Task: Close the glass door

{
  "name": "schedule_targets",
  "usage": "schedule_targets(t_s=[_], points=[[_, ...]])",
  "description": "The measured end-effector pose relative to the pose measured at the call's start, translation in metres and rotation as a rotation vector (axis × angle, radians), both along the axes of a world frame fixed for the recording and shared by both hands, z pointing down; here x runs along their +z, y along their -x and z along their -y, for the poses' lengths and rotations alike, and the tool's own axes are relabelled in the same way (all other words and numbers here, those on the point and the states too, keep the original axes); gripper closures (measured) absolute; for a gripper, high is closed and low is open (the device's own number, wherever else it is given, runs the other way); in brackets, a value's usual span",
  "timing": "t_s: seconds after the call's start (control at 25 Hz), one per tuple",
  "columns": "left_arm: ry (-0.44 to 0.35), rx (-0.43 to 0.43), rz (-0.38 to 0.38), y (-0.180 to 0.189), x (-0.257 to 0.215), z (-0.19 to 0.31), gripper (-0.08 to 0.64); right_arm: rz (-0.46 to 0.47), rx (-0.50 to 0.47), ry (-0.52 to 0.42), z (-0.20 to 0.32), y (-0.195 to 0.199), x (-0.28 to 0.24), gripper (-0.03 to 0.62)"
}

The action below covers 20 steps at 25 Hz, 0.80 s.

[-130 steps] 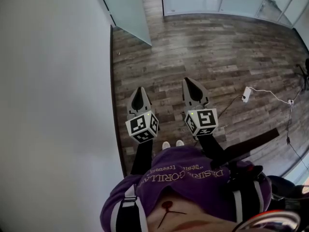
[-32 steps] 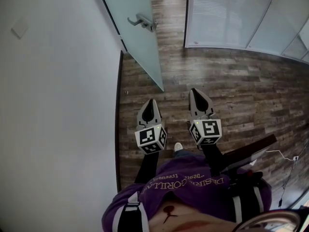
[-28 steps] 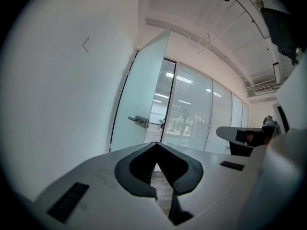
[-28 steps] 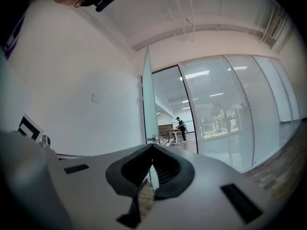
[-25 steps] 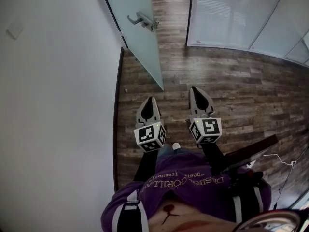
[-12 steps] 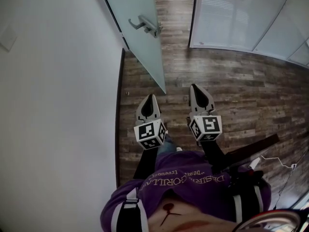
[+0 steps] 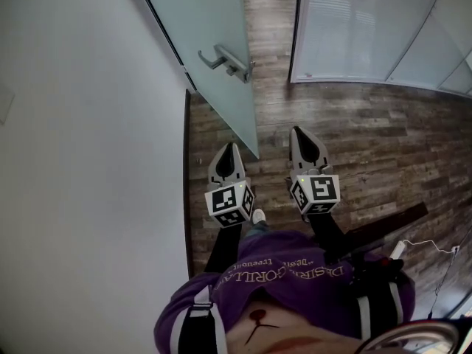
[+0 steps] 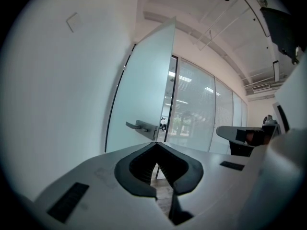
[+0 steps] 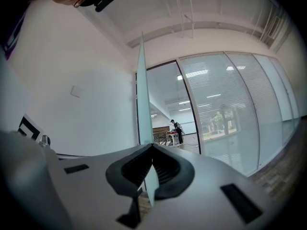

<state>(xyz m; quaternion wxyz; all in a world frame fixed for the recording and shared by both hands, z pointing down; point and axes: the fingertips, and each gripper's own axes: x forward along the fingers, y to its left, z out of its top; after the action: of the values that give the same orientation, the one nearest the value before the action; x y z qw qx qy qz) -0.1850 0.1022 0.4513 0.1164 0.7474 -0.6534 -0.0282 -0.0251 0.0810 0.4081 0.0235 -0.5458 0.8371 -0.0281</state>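
My empty, closed left gripper [image 7: 227, 150] and right gripper [image 7: 299, 133] now sit nearer the open frosted glass door [image 7: 209, 22].

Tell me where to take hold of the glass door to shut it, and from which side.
Probably the lever handle, not the pane: the glass door is smooth, while the lever stands out level from the face turned toward you. Come at it from that face with the left gripper, the nearer one; it is shut and must open first.
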Motion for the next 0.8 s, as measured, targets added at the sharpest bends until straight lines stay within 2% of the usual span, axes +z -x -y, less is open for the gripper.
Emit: schedule_targets(t_s=[0.36,0.64,0.8], points=[[0.008,0.055,0.01,0.021,0.004,0.054,0.558,0.008,0.051,0.01,0.043,0.02,0.003,0.595],[-0.01,0.113,-0.009,0.013,0.008,0.079,0.558,0.015,0.085,0.033,0.061,0.013,0.011,0.595],[-0.01,0.098,-0.009,0.013,0.013,0.099,0.558,0.017,0.08,0.051,0.083,0.014,0.018,0.595]])
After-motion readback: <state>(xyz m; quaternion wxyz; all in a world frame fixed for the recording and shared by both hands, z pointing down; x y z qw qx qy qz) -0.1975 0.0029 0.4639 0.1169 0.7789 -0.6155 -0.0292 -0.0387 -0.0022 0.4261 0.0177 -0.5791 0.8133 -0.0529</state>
